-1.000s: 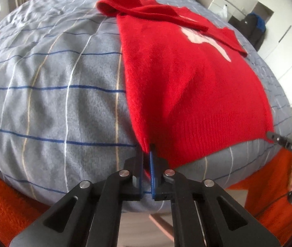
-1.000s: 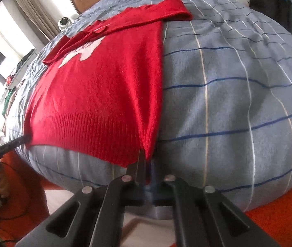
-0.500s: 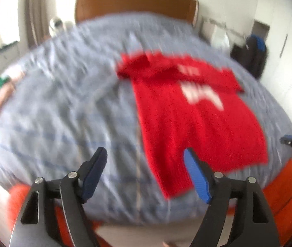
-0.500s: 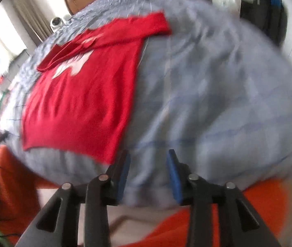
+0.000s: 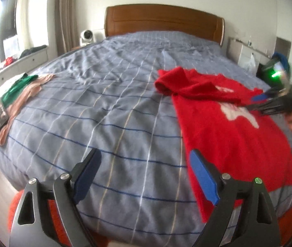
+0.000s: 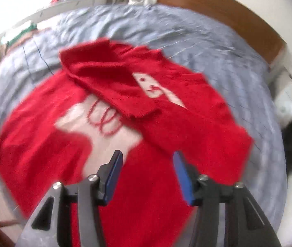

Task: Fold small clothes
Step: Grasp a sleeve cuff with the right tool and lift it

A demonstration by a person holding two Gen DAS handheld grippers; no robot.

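The red sweater (image 5: 234, 131) lies flat on the bed (image 5: 109, 111), sleeves folded across its chest, body unfolded. The left gripper (image 5: 146, 177) gapes empty beside its hem; the right gripper (image 6: 148, 175) gapes empty above its middle.

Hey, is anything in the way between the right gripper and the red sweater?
Nothing visible. The right gripper hangs open directly over the red sweater, which lies on the bed with its sleeves folded across the chest. Only open air shows between fingers and fabric.
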